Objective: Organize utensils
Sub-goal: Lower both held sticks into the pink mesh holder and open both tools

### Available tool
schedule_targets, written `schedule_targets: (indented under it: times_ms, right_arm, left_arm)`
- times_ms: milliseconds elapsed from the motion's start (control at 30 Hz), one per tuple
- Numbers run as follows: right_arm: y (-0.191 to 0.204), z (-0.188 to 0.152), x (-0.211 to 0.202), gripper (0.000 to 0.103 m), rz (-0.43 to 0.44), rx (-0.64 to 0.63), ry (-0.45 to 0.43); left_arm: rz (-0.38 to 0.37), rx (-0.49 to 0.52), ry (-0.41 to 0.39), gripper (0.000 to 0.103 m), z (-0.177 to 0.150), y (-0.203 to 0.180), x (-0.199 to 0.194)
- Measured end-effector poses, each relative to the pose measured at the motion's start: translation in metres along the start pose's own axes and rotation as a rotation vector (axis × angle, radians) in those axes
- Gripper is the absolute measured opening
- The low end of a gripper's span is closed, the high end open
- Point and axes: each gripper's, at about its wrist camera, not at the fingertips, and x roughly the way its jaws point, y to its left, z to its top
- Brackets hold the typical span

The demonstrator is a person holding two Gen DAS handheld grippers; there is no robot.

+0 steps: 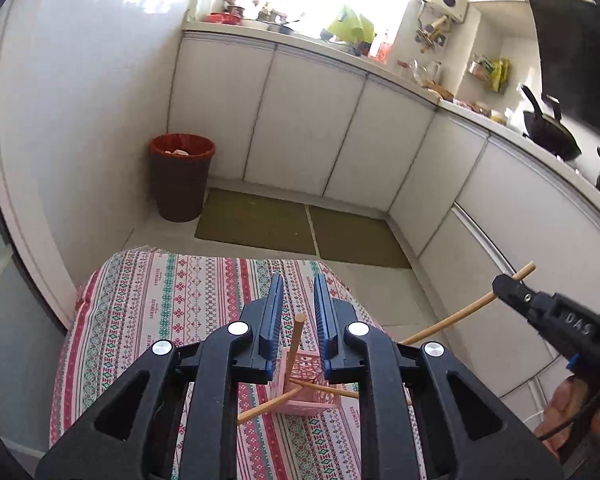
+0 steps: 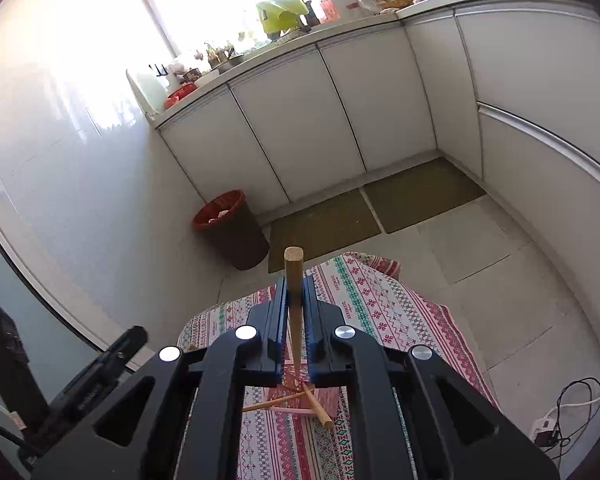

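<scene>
A pink slotted utensil basket (image 1: 310, 384) stands on the patterned tablecloth (image 1: 172, 300) with several wooden chopsticks (image 1: 296, 340) sticking out of it. My left gripper (image 1: 298, 286) is open and empty, held above the basket. My right gripper (image 2: 294, 284) is shut on a wooden chopstick (image 2: 293, 268), held upright with its lower end over the basket (image 2: 300, 390). In the left wrist view the right gripper (image 1: 512, 286) shows at the right edge with its chopstick (image 1: 452, 322) slanting down toward the basket.
A brown bin with a red liner (image 1: 180, 176) stands on the floor by the wall. White cabinets (image 1: 300, 120) run along the back and right under a cluttered counter. A wok (image 1: 548, 132) sits on the stove. Cables and a power strip (image 2: 560, 424) lie on the floor.
</scene>
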Motion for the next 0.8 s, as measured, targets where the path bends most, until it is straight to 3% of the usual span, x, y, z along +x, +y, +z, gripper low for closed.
schedule_targets:
  times_ms: [100,267,533,667,800]
  right_arm:
    - [0.003,-0.006,0.01,0.008,-0.01,-0.012,0.011]
    - [0.012,-0.018,0.026,0.008,-0.032,-0.048,0.026]
    - [0.03,-0.034,0.047,0.013,-0.031,-0.1,0.066]
    - [0.033,-0.034,0.03,0.03,-0.057,-0.125,0.044]
    - [0.036,-0.042,0.01,0.035,-0.111,-0.18,0.037]
  left_arm:
    - [0.018,-0.041,-0.022,0.019,0.004,0.014,-0.006]
    - [0.023,-0.076,0.014,0.019,0.002,0.031,0.002]
    - [0.022,-0.056,0.005,0.021,0.002,0.034,-0.01]
    - [0.02,-0.025,0.009,0.024,-0.001,0.029,-0.019]
    - [0.01,0.035,0.019,0.028,-0.008,0.011,-0.026]
